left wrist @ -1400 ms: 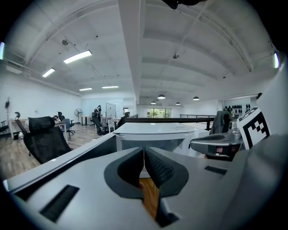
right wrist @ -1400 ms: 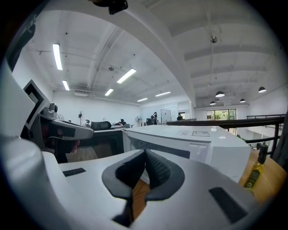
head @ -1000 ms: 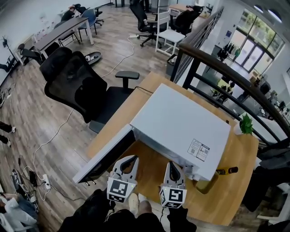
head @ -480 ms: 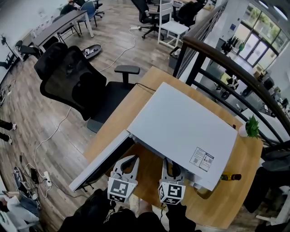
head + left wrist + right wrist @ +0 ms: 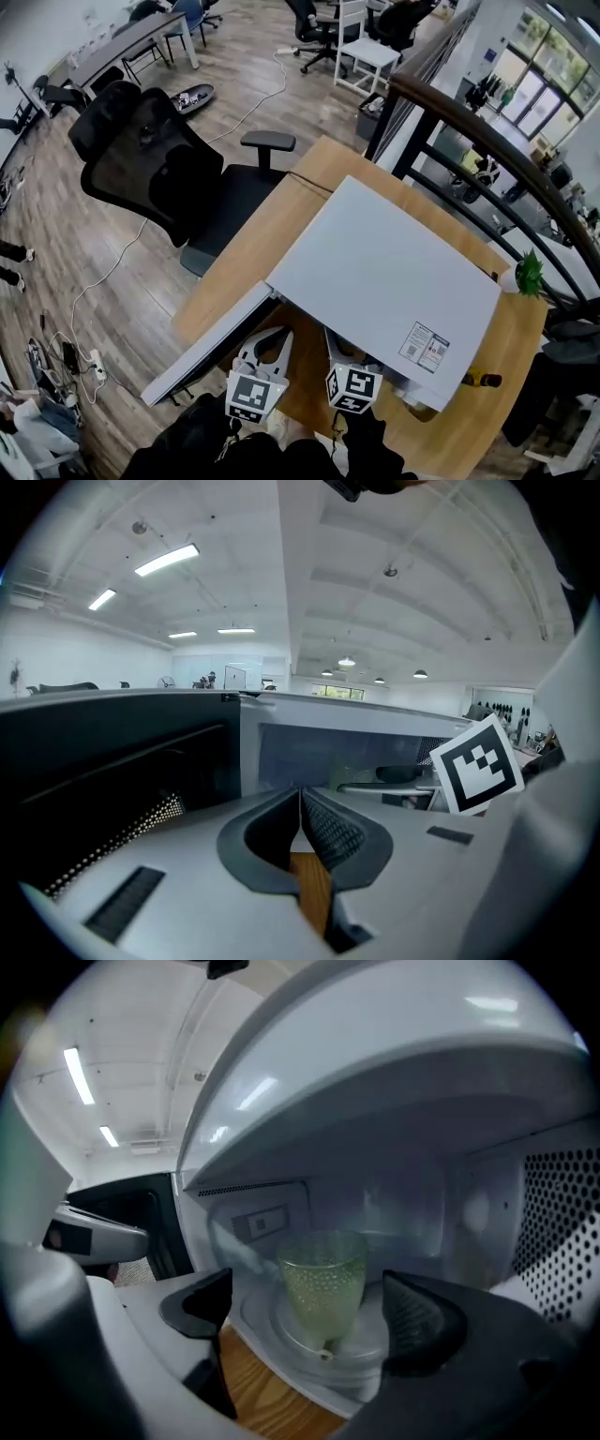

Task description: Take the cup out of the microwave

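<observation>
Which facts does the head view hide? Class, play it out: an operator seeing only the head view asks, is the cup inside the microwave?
Observer: Yes; the right gripper view shows a greenish cup upright on the turntable inside the microwave.
Operator: Does the right gripper hold it?
Observer: No; its jaws are opening, and the cup stands beyond them, untouched.
Operator: And the left gripper?
Observer: Shut, with nothing between its jaws.

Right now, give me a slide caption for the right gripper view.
Right gripper, fingers opening and empty, faces the green cup on the turntable inside the microwave.
</observation>
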`<state>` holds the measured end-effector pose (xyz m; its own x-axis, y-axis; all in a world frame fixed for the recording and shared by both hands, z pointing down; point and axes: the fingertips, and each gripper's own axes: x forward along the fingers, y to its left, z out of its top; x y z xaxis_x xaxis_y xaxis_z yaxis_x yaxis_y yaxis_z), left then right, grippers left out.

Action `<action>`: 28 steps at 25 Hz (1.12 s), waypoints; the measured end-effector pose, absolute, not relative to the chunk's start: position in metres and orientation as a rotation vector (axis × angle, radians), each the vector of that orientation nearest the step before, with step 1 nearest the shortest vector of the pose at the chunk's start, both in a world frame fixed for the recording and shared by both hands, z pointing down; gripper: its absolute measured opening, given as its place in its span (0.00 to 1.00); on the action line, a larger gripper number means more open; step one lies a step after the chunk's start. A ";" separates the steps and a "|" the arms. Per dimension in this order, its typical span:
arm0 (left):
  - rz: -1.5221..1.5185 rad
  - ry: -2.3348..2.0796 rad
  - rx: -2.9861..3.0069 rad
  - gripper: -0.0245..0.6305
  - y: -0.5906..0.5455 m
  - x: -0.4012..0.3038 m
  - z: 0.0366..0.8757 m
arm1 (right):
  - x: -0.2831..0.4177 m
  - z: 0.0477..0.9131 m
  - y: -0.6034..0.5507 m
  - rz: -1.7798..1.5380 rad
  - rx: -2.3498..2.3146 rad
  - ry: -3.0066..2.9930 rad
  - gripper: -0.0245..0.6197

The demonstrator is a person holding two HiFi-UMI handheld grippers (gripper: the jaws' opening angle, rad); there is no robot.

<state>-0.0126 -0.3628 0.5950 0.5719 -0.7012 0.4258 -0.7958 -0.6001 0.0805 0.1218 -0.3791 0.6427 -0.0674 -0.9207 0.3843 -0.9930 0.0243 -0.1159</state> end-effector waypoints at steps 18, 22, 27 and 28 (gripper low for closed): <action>0.515 -1.205 2.539 0.08 -0.383 -0.009 0.602 | 0.136 0.659 -0.415 0.487 2.041 -1.963 0.63; 0.514 -1.200 2.542 0.08 -0.383 -0.008 0.602 | 0.135 0.659 -0.415 0.489 2.047 -1.958 0.63; 0.514 -1.205 2.543 0.08 -0.381 -0.009 0.602 | 0.136 0.660 -0.413 0.505 2.049 -1.965 0.63; 0.513 -1.208 2.544 0.08 -0.381 -0.010 0.601 | 0.135 0.659 -0.412 0.509 2.049 -1.967 0.63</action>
